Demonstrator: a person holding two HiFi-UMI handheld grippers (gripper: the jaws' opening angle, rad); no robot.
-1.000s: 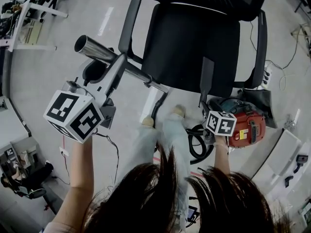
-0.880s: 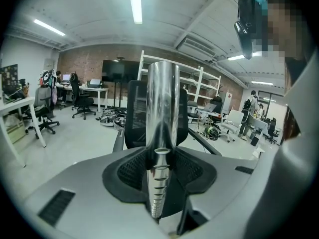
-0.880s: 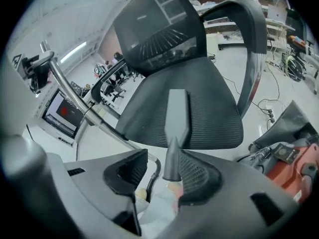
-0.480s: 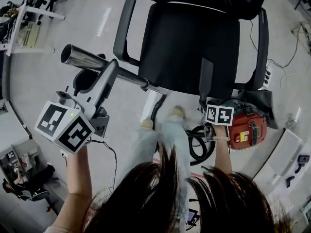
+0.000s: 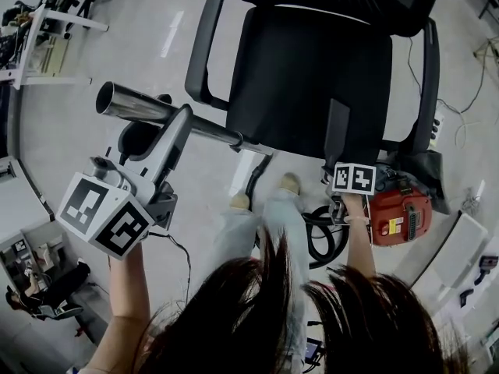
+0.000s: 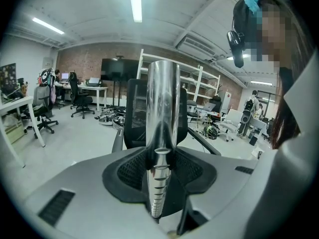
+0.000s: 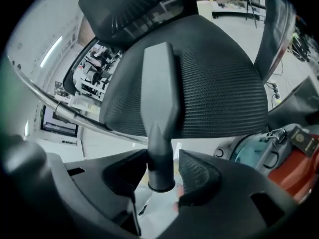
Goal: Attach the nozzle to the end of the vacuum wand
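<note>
My left gripper (image 5: 185, 121) is shut on the chrome vacuum wand (image 5: 144, 107) and holds it in the air left of the chair, its open end pointing up-left. In the left gripper view the wand (image 6: 162, 108) runs straight out between the pads of that gripper (image 6: 160, 172). The dark flat nozzle (image 5: 337, 131) lies on the chair seat, round end toward me. My right gripper (image 5: 337, 173) stands around that end. Its jaws have just been opening. In the right gripper view the nozzle (image 7: 160, 93) sits between the jaws of this gripper (image 7: 160, 172), with a gap to the right pad.
The black mesh office chair (image 5: 296, 68) fills the middle. A red vacuum canister (image 5: 399, 213) and its coiled black hose (image 5: 316, 238) sit on the floor at the right. The person's legs and shoes (image 5: 287, 181) are below the seat. A desk frame (image 5: 47, 29) stands far left.
My right gripper has sunk toward the seat's front edge, around the nozzle's round end. The left gripper keeps its hold on the wand.
</note>
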